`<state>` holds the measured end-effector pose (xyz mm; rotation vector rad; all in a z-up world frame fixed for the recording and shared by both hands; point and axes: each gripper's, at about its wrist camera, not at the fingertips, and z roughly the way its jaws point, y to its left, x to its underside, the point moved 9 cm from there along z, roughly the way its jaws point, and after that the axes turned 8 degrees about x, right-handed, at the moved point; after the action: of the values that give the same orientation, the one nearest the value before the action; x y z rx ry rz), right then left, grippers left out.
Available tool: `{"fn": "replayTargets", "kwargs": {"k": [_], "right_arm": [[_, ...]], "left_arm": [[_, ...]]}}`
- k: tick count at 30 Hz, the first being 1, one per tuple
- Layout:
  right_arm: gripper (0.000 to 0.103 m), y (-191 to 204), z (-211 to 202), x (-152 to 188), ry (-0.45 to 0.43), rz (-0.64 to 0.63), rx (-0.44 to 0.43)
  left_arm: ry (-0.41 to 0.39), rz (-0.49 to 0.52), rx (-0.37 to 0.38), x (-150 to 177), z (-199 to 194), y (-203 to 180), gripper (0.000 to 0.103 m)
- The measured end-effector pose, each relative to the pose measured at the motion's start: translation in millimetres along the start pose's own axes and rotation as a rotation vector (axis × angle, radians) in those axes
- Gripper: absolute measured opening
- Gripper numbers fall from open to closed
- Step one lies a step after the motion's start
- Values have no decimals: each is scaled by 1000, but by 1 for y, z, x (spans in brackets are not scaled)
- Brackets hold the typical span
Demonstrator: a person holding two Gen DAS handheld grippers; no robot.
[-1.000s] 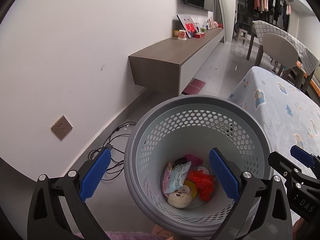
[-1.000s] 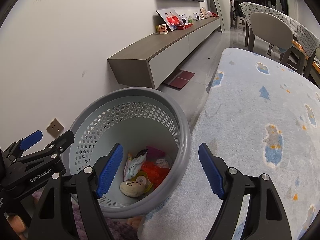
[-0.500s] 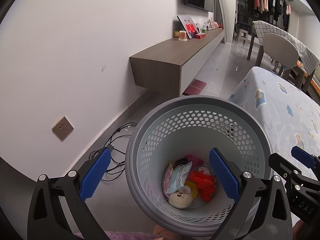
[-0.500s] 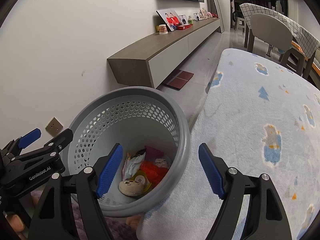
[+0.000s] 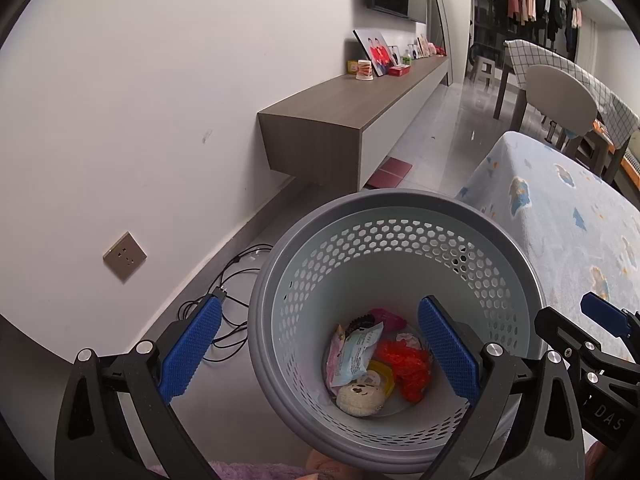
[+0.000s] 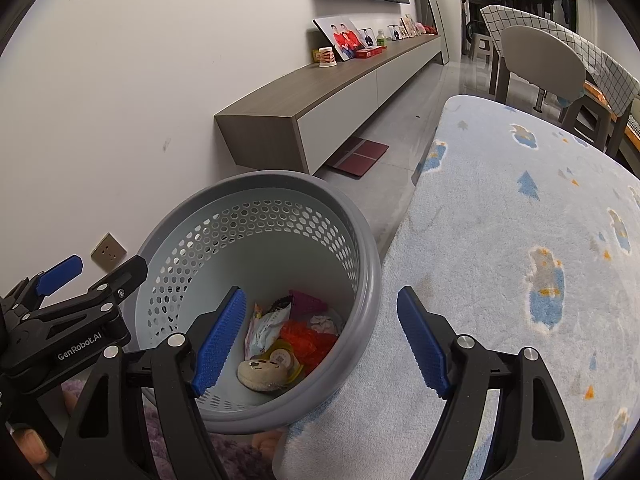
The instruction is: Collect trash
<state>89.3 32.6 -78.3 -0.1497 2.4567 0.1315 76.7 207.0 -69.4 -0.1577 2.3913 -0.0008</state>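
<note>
A grey perforated basket stands on the floor between the wall and a covered table. At its bottom lies trash: a pale blue wrapper, red crumpled plastic, a pink packet and a round beige bear-faced item. My left gripper hovers above the basket, open, with nothing between its blue pads. My right gripper is open too, straddling the basket's right rim without touching it. Each gripper shows at the edge of the other's view.
A low wooden wall cabinet holds photo frames and small boxes. Black cables lie on the floor beneath a wall socket. The table's light blue patterned cloth fills the right. A chair stands farther back. A dark red mat lies by the cabinet.
</note>
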Motion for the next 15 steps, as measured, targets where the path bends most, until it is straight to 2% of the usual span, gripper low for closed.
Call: {"fn": "replayTargets", "kwargs": {"k": [15], "right_arm": [[75,1,1,0,2,-7,-2]], "left_arm": [[3,-10,8,0,1,1,97]]}}
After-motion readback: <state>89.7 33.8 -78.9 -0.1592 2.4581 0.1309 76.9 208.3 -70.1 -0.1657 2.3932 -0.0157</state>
